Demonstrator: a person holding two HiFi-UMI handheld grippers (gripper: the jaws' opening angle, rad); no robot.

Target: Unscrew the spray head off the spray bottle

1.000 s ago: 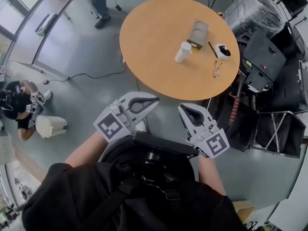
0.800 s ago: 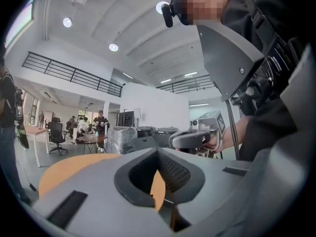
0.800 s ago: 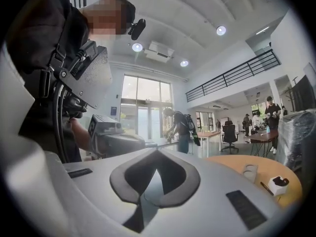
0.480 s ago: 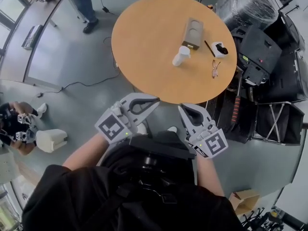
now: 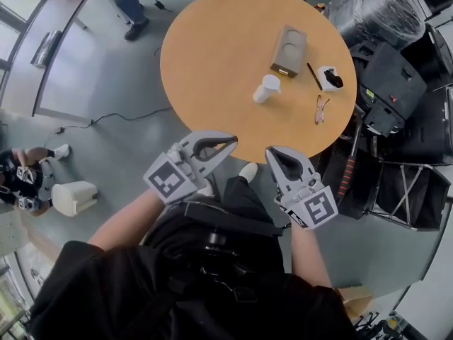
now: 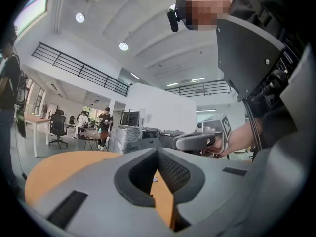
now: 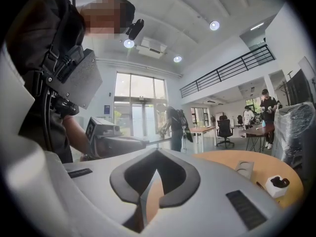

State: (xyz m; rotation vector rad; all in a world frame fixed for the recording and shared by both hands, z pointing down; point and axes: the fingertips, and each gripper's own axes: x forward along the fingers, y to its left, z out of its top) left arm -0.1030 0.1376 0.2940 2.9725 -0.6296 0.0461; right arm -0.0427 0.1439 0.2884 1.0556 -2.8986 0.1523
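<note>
Only the head view shows the white spray bottle [image 5: 267,88]. It stands upright near the centre of the round table [image 5: 205,55], apart from the grey tray [image 5: 289,50] behind it. Glasses [image 5: 320,105] lie toward the right edge. The right gripper view catches only the tray and white box [image 7: 276,184].

Left gripper [image 5: 225,144] and right gripper [image 5: 277,156] sit at the near edge, jaws together and empty. Black cases [image 5: 386,83] crowd the right edge; floor [image 5: 106,83] lies left.
</note>
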